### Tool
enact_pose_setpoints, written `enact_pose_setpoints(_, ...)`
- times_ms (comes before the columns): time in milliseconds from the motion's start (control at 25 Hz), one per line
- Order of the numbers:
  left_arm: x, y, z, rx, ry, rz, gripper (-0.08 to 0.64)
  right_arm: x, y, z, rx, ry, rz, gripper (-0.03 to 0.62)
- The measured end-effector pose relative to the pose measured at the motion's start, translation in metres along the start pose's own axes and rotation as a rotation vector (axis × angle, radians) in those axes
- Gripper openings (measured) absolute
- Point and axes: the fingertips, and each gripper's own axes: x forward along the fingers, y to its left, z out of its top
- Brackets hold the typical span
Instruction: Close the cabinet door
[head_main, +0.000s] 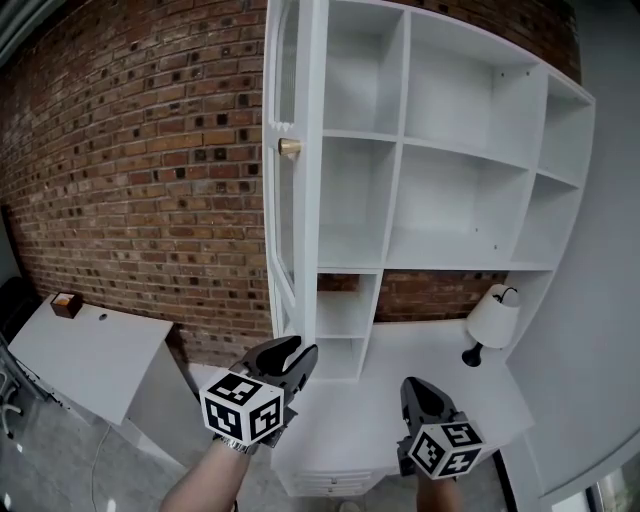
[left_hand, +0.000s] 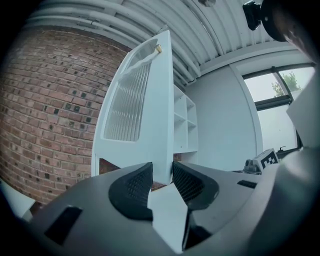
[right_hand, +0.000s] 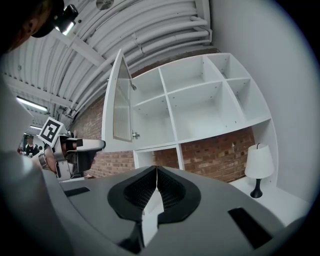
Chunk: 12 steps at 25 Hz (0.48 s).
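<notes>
- Two grippers are held level in front of the white cabinet (head_main: 460, 100), which stands against a brick wall (head_main: 130, 170).
- The cabinet door (head_main: 300, 210) is open at the cabinet's left end. It is swung out toward the person, so the head view shows it almost edge-on. It has a ribbed glass panel and a brass knob (head_main: 289, 147).
- The left gripper (head_main: 300, 352) is low at the cabinet's left end, just by the door's bottom corner. Its fingers are spread. In the left gripper view, the door's free edge lines up with the gap between them. Whether a pad touches the door cannot be told.
- The right gripper (head_main: 414, 384) is before the cabinet's middle, over the white counter (head_main: 400, 345) beneath the cabinet. Its fingers are pressed together with nothing between them.
- A white lamp (head_main: 493, 320) with a black base stands on the counter under the cabinet's right end.
- A small brown box (head_main: 67, 303) lies on a white table (head_main: 90, 360) well to the left of the cabinet.
</notes>
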Motion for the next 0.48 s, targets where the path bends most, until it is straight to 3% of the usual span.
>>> enact_pose_setpoints(480, 0.056, -0.024, 0.004, -0.046, 0.004, -0.081, 0.127, -0.001, -0.044, 0.019, -0.021, -0.013, -0.040, 0.028)
